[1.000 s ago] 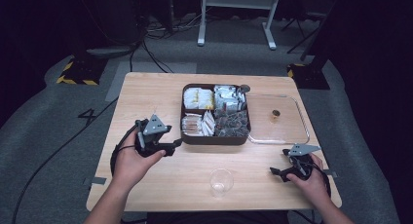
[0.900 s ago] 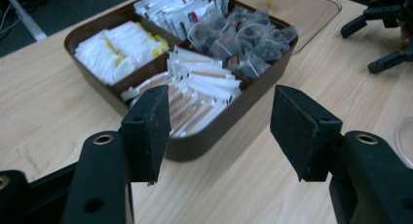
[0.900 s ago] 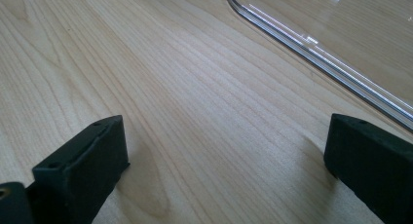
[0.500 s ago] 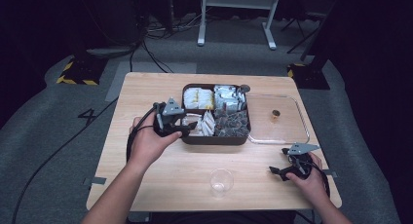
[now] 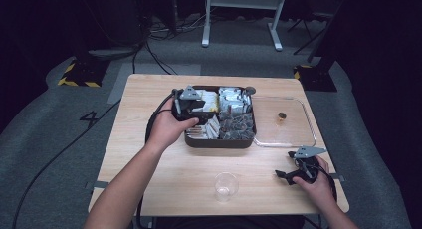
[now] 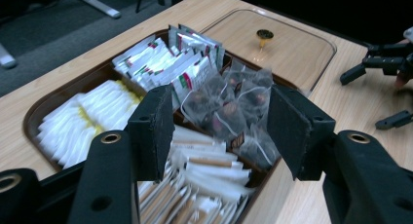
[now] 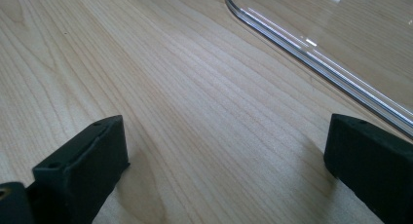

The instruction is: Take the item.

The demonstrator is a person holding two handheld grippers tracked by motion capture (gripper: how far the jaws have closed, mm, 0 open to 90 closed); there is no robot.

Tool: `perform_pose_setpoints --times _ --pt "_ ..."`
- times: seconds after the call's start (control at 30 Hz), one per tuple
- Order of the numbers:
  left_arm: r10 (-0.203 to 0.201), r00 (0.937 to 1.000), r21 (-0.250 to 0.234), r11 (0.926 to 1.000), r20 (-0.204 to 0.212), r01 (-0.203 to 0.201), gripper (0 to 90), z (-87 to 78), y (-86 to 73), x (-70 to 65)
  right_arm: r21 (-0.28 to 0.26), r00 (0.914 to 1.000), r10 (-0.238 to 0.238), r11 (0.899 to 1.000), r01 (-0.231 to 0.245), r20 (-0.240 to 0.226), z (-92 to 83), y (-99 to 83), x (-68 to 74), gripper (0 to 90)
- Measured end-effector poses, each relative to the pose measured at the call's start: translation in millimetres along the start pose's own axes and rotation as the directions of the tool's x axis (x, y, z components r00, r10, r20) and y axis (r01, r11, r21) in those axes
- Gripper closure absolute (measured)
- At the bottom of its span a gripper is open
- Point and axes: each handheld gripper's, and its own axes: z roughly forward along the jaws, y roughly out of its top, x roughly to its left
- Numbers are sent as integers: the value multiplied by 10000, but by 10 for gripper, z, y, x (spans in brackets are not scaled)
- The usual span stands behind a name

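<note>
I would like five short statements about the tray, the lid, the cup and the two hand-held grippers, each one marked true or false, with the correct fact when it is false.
1. The left hand-held gripper is above the compartment tray with its jaws open. True.
2. The clear lid covers the tray. False: it lies flat on the table to the right of the tray.
3. The clear plastic cup stands inside the tray. False: it stands on the table, near the front edge.
4. The right hand-held gripper is open and holds nothing. True.
5. The left hand-held gripper grips a sachet. False: nothing is clamped between its jaws; the tea bags lie in the tray beyond them.
</note>
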Motion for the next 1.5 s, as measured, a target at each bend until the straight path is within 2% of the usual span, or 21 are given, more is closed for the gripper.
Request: perform_pose_setpoints --times 0.07,0.2,0.3,0.4,0.47,0.6,0.7,0.77,0.87,0.93,1.0,1.13,1.23,1.33,1.37,1.4,1.5 --pt "-115 9999 -47 9999 10 115 439 66 48 35 1 10000 0 10000 0 2 0 0 0 22" --pt "131 9997 -76 9999 -216 -132 435 190 156 90 5 10000 2 10000 -2 4 0 0 0 22" --pt "-11 9997 -124 9999 -238 8 437 290 206 115 4 10000 0 10000 0 3 0 0 0 22" --pt "124 9990 56 9999 -421 -122 437 387 236 159 4 10000 -1 10000 1 4 0 0 0 22" --pt "187 9985 277 9995 -507 -173 437 481 246 199 3 10000 -2 10000 2 3 0 0 0 22" --pt "302 9983 370 9989 -506 -283 435 649 238 289 2 10000 0 10000 0 3 0 0 0 22" --pt "137 9992 428 9990 -367 -121 423 771 206 358 2 10000 -2 10000 2 2 0 1 -1 22" --pt "209 9983 910 9957 -543 -159 434 887 162 434 -9 10000 -44 10000 44 -15 5 4 -6 23" --pt "180 9977 1047 9944 -649 -112 445 956 132 496 -10 10000 -44 10000 44 -16 5 4 -6 22" --pt "79 9975 1283 9917 -703 12 447 1010 110 563 -10 10000 -44 10000 44 -16 5 4 -6 22" --pt "-197 9962 1412 9895 -851 316 462 1085 67 634 -13 10000 -47 10000 47 -14 5 4 -5 23" --pt "-269 9953 1670 9851 -932 423 469 1147 27 692 -12 10000 -46 10000 46 -27 6 6 -7 23" --pt "-522 9938 1806 9811 -984 694 486 1190 1 736 -10 10000 -53 10000 53 -29 7 7 -8 23" --pt "-1053 9905 1889 9746 -886 1205 508 1221 -18 766 -16 10000 -55 10000 55 -25 7 6 -8 23" --pt "-1141 9894 1889 9734 -895 1294 513 1231 -26 775 -10 10000 -53 10000 53 -28 7 7 -8 23" --pt "-1261 9883 2083 9678 -855 1415 535 1244 -34 793 -14 10000 -53 10000 53 -27 7 6 -8 23" --pt "-1411 9855 2164 9633 -947 1587 551 1274 -56 810 -16 10000 -48 10000 48 -30 7 6 -7 23"
